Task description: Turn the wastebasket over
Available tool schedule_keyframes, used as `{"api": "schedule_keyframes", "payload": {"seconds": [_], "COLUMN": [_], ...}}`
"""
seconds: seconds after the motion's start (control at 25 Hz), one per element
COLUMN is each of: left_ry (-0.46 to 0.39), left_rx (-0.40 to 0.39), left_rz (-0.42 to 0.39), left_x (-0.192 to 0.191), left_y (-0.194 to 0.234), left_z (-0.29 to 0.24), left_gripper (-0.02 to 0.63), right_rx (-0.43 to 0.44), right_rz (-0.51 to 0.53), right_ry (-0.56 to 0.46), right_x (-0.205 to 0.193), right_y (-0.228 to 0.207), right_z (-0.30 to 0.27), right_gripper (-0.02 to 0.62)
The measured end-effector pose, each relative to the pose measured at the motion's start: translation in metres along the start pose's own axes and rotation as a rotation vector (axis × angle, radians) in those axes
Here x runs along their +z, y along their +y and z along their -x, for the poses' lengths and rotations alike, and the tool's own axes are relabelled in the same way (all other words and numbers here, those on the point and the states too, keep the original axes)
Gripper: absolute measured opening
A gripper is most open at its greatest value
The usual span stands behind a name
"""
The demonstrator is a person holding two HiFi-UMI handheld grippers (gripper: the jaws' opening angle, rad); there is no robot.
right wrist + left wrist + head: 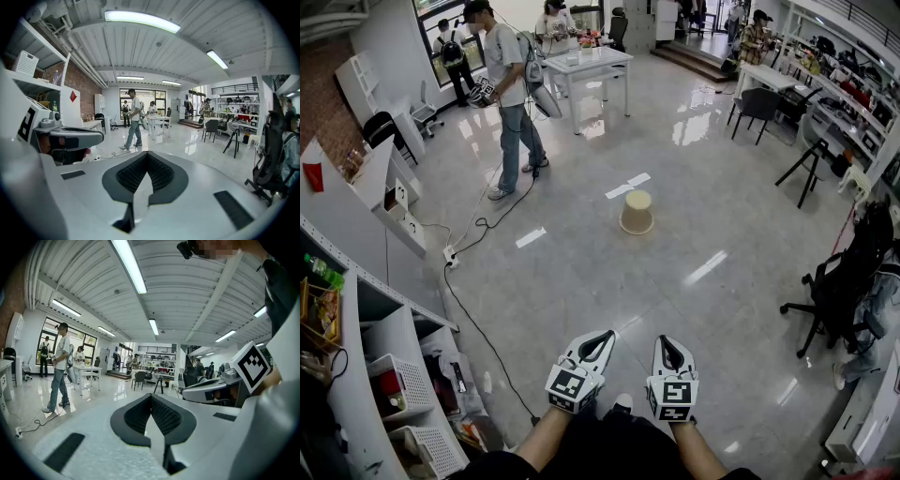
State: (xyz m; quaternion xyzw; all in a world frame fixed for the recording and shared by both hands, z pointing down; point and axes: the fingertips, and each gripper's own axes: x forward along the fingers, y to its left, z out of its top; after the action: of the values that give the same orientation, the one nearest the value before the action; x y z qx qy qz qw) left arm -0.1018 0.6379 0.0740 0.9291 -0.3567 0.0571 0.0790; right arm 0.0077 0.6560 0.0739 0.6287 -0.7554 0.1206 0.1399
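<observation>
Head view: left gripper (602, 339) and right gripper (668, 345) are carried with jaws pressed together, empty. The wastebasket (637, 212) stands well apart on the floor. Unless the jaws are opened, it could be shoved away.

Head cam looks steeply down from head height over the floor (581, 253). Cams on the left gripper (607, 335) and right gripper (664, 340) sit tight behind their jaws, facing roughly level across the room. All three catch the standing person (511, 94) and white table (591, 64).
</observation>
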Motion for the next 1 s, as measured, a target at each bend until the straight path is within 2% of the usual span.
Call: {"api": "schedule_keyframes", "payload": {"seconds": [0.2,0.52,0.68,1.0], "left_ry": [-0.012,-0.011,-0.003,0.021], "left_rx": [0.054,0.057,0.055,0.089], "left_rz": [0.017,0.006,0.02,0.033], "left_x": [0.018,0.021,0.01,0.012], "left_y": [0.001,-0.001,0.001,0.037], "left_z": [-0.004,-0.014,-0.014,-0.025], "left_gripper": [0.008,0.008,0.008,0.009], "right_rx": [0.019,0.027,0.045,0.094], "right_rz": [0.018,-0.012,-0.017,-0.051], "right_ry": [-0.009,-0.03,-0.028,0.032], "right_x": [0.006,0.007,0.005,0.002], "right_y": [-0.005,-0.013,-0.016,-0.009], "right_z": [-0.002,0.0,-0.001,-0.045], "right_gripper": [0.011,0.011,0.011,0.011]}}
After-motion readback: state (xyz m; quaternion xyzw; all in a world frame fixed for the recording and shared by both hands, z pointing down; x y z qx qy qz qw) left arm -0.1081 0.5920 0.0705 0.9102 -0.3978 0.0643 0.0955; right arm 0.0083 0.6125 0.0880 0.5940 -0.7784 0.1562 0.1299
